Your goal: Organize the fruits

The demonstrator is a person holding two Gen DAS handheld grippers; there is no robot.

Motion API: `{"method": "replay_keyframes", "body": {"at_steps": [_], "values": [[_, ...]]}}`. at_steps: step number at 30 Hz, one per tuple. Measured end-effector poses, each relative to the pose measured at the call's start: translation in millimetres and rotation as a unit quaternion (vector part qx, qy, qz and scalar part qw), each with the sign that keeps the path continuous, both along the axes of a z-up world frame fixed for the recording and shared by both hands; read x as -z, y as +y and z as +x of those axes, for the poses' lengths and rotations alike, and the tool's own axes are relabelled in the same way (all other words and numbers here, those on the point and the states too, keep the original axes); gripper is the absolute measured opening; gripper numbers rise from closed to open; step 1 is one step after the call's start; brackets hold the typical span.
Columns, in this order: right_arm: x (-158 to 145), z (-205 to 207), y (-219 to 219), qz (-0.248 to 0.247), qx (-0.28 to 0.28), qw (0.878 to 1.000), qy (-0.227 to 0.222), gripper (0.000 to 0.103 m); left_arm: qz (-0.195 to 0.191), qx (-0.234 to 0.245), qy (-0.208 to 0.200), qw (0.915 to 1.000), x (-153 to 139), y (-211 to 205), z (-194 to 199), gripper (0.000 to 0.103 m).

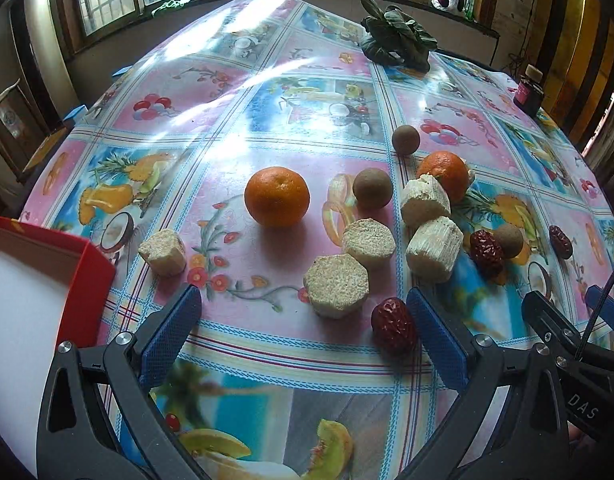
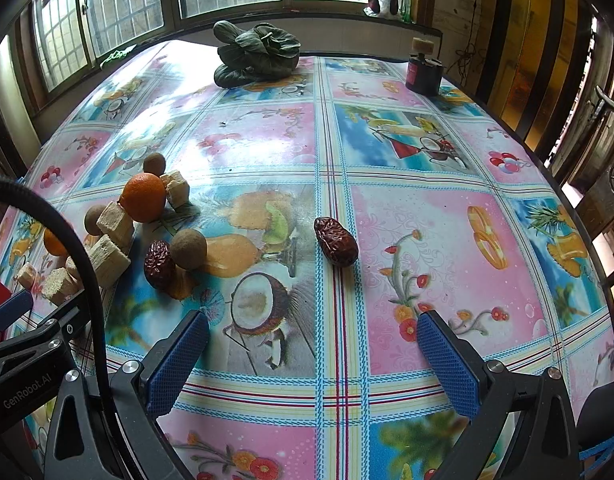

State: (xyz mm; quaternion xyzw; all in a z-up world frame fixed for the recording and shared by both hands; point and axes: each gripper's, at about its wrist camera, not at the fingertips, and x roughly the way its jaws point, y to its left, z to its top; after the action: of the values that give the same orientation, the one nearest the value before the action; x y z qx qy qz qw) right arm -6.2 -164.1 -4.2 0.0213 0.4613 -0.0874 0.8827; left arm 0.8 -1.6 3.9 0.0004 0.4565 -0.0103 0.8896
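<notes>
In the left wrist view, an orange (image 1: 277, 196) sits mid-table, a second orange (image 1: 445, 174) further right. Pale sugarcane chunks (image 1: 335, 291) lie scattered around them, with brown round fruits (image 1: 372, 188) and red dates (image 1: 393, 326). My left gripper (image 1: 303, 340) is open above the cloth, the nearest date just inside its right finger. In the right wrist view, a lone red date (image 2: 335, 241) lies ahead of my open right gripper (image 2: 313, 354). The fruit pile with an orange (image 2: 143, 197) sits to its left.
A red box with white inside (image 1: 87, 276) stands at the left edge of the table. A leafy green vegetable (image 2: 257, 54) and a dark jar (image 2: 423, 72) sit at the far side. The left gripper's body (image 2: 31, 344) and a black cable (image 2: 79, 248) occupy the right wrist view's lower left.
</notes>
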Motion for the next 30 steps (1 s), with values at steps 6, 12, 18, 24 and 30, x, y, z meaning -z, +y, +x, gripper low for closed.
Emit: {"method": "replay_keyframes", "body": {"at_steps": [6, 12, 18, 24, 30], "values": [[-0.3, 0.1, -0.6, 0.000, 0.000, 1.000, 0.000, 0.103, 0.000, 0.000, 0.000, 1.0000, 0.3, 0.0, 0.2, 0.103], [0.1, -0.1, 0.5, 0.000, 0.000, 1.000, 0.000, 0.103, 0.000, 0.000, 0.000, 1.0000, 0.3, 0.0, 0.2, 0.103], [0.2, 0.2, 0.1, -0.001, 0.000, 1.000, 0.000, 0.103, 0.000, 0.000, 0.000, 1.0000, 0.3, 0.0, 0.2, 0.103], [0.1, 0.1, 0.2, -0.001, 0.000, 1.000, 0.000, 0.103, 0.000, 0.000, 0.000, 1.0000, 0.2, 0.0, 0.2, 0.103], [0.4, 0.7, -0.2, 0.000, 0.000, 1.000, 0.000, 0.103, -0.004, 0.031, 0.026, 0.9992, 2.1, 4.4, 2.3, 0.103]]}}
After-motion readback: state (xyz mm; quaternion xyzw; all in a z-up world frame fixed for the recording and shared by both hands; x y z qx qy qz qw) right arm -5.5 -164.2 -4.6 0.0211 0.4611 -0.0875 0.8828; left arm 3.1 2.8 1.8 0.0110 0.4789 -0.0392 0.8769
